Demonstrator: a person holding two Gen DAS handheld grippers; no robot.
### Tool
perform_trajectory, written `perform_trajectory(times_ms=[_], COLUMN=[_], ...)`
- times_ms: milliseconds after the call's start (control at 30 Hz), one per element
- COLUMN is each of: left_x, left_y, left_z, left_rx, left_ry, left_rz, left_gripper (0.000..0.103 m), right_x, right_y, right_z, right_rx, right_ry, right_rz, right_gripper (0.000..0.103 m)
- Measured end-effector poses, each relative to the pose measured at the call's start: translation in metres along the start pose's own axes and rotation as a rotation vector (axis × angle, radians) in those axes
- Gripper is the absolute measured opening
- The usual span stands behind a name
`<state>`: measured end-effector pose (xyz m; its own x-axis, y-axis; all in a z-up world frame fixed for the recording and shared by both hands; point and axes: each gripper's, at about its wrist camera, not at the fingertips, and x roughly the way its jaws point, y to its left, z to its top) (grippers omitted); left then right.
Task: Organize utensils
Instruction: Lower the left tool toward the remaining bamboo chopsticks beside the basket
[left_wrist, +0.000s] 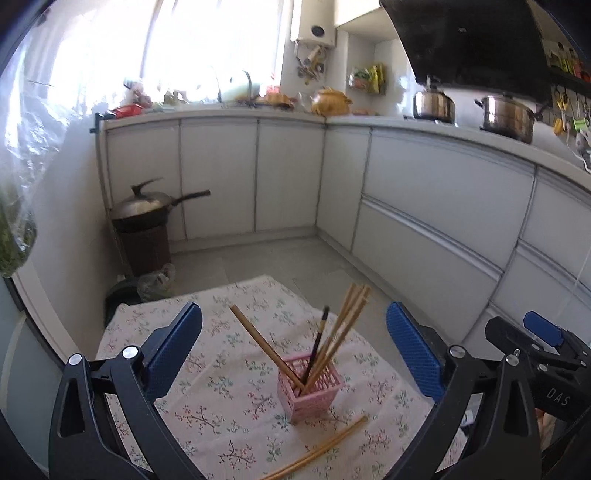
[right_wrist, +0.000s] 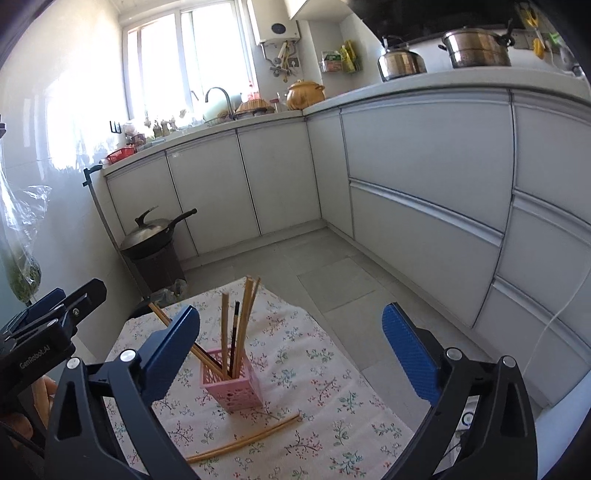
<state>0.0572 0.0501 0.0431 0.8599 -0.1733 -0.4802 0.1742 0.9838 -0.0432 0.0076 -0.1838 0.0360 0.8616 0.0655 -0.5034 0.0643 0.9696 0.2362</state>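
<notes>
Chopsticks (left_wrist: 338, 332) stood in the pink holder (left_wrist: 312, 386), which sat on the floral cloth (left_wrist: 221, 406) near its middle. Most were bamboo-coloured and leaned toward the far right; one leaned far left (left_wrist: 264, 347); one dark stick (left_wrist: 318, 341) stood nearly upright among them. Two more loose sticks (left_wrist: 321, 448) lay flat on the cloth just in front of the holder, side by side, angled from near left to far right, apart from the holder.

Left gripper (left_wrist: 295, 354): jaws wide, blue pads well apart, nothing between them; the holder showed in the gap beyond the tips, not touched. Right gripper (right_wrist: 291, 350): jaws likewise wide, empty, holder seen left of centre past the tips. Each gripper's side showed at the edge of the other's view.

Background: white cabinets (right_wrist: 424, 155), a wok (right_wrist: 151, 230) on a dark stand at the left wall, pots (right_wrist: 476, 48) on the counter.
</notes>
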Motion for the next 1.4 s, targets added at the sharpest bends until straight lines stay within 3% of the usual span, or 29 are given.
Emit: perform_trajectory(times_ms=[233, 367, 433, 567, 633, 833, 1067, 1167, 1267, 1400], left_x=[0.085, 0.129, 0.144, 0.166, 0.177, 0.206, 0.225, 0.223, 0.212, 0.194], left_y=[-0.028, -0.043, -0.051, -0.069, -0.082, -0.1, -0.094, -0.092, -0.088, -0.083], left_z=[-0.062, -0.098, -0.108, -0.12, -0.127, -0.146, -0.157, -0.159, -0.159, -0.155], left_rx=[0.127, 0.109, 0.096, 0.119, 0.16, 0.257, 0.279, 0.269, 0.245, 0.25], left_ry=[0.431, 0.626, 0.674, 0.732, 0.756, 0.801, 0.82, 0.827, 0.824, 0.806], left_rz=[-0.167, -0.245, -0.284, -0.308, -0.292, -0.215, -0.185, -0.214, -0.256, -0.269], left_gripper=[0.096, 0.094, 0.091, 0.075, 0.061, 0.035, 0.021, 0.015, 0.001, 0.0], right_x=[0.033, 0.034, 0.034, 0.037, 0.038, 0.035, 0.039, 0.04, 0.046, 0.059], right_y=[-0.064, -0.086, -0.091, -0.106, -0.114, -0.124, -0.119, -0.118, -0.119, -0.117], right_z=[-0.04, -0.042, -0.043, -0.046, -0.047, -0.044, -0.046, -0.047, -0.051, -0.062], right_rx=[0.219, 0.293, 0.292, 0.312, 0.339, 0.373, 0.347, 0.327, 0.326, 0.332], right_ry=[0.287, 0.308, 0.309, 0.346, 0.364, 0.367, 0.394, 0.391, 0.409, 0.468], right_rz=[0.015, 0.016, 0.004, 0.0, 0.006, 0.017, 0.023, -0.002, -0.019, -0.029], right_gripper=[0.096, 0.096, 0.096, 0.096, 0.096, 0.096, 0.096, 0.096, 0.096, 0.096])
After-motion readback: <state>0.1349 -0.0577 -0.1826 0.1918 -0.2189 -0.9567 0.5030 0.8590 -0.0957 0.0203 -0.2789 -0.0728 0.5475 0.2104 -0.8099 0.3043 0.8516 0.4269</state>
